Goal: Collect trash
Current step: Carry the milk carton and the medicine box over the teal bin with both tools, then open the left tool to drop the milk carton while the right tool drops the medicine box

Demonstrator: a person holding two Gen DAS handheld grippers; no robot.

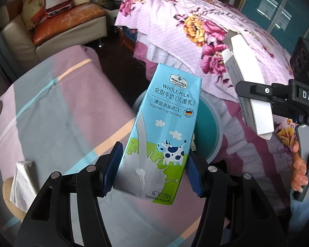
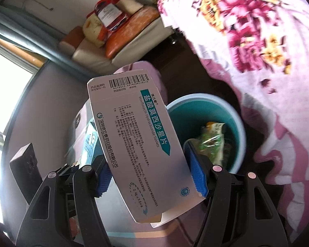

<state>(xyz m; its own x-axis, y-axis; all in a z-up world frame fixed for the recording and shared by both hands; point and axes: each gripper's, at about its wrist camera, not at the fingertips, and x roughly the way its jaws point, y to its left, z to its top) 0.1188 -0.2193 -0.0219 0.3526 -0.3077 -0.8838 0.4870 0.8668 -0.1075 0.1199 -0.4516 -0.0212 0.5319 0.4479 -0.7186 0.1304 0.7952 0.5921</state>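
blue milk carton (image 1: 160, 135) clamped in left claw (image 1: 152, 173); right claw (image 2: 150, 177) grips tablet box (image 2: 138, 140) (teal bin (image 2: 239, 123) below).

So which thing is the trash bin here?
Find the bed with the flowered pink cover. On the dark floor beside it stands a round bin, teal inside with a pale rim. Unlike everything nearby, it is an open tub, with a green wrapper inside.

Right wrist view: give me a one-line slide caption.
Right gripper clamps a white medicine box above a teal bin already holding a green wrapper.
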